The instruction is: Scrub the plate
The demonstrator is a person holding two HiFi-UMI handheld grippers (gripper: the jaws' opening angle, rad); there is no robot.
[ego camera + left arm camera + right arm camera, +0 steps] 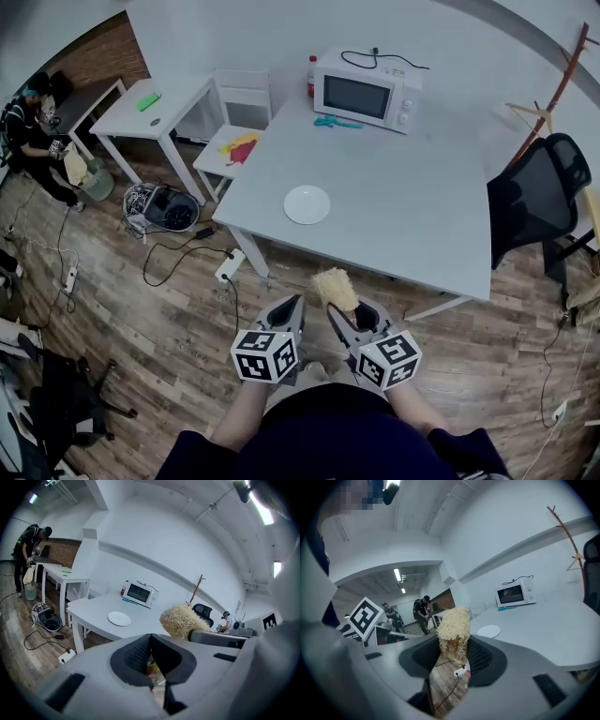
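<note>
A white plate (307,203) lies on the near left part of the grey table (412,216); it also shows as the plate (119,618) and the plate (488,631). My right gripper (345,317) is shut on a straw-coloured scrubber (335,288), whose fibrous head (452,630) sticks up between the jaws. My left gripper (292,310) is shut with nothing in it, its tips (150,641) touching. Both grippers hover over the wood floor, short of the table's near edge and well away from the plate. The scrubber (182,621) appears at the right of the left gripper view.
A white microwave (366,91) and a teal tool (336,122) sit at the table's far side. A black office chair (539,192) stands to the right, a white side table (150,112) and stool (230,150) to the left. Cables and a power strip (230,265) lie on the floor.
</note>
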